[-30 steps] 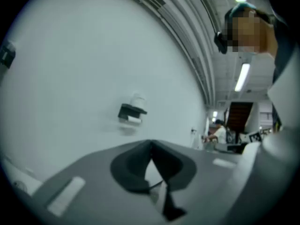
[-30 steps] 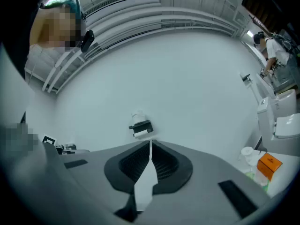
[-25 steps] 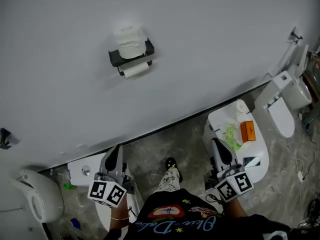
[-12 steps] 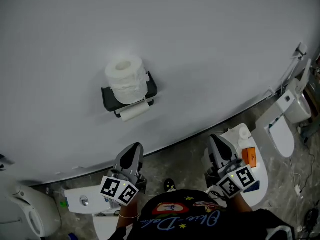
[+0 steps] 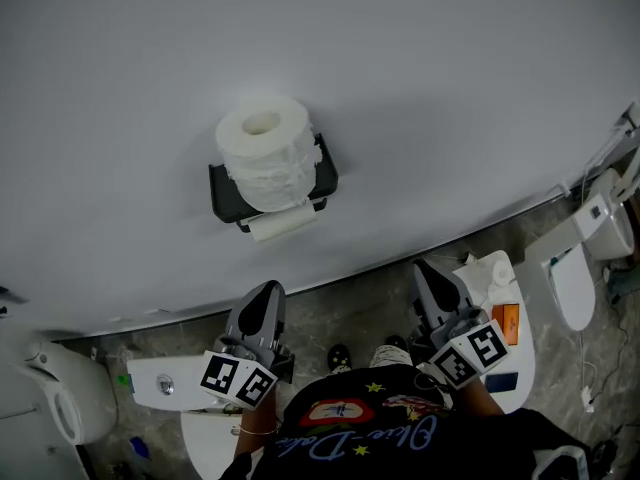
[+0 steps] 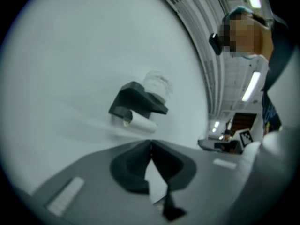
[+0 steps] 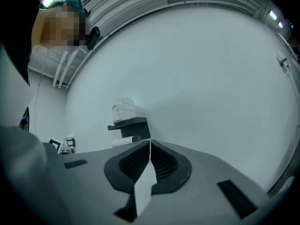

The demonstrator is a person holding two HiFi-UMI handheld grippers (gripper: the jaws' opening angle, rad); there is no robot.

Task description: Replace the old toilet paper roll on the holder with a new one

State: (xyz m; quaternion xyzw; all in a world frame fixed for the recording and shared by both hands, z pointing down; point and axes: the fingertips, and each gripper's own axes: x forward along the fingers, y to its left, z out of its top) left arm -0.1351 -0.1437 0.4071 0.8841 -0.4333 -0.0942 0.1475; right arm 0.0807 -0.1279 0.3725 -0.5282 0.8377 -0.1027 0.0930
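A black wall-mounted holder (image 5: pixel 222 194) is hanging on the pale grey wall (image 5: pixel 450 88), and a full white toilet paper roll (image 5: pixel 265 153) is standing upright on its top shelf. A thin, nearly spent white roll (image 5: pixel 283 225) is sitting on the bar just beneath. The left gripper (image 5: pixel 264 293) and the right gripper (image 5: pixel 428 270) are pointing toward the wall, lower than the holder and well apart from it. The left gripper's fingers (image 6: pixel 131 168) are pressing together with nothing between them. The right gripper's fingers (image 7: pixel 133 163) are likewise meeting, empty.
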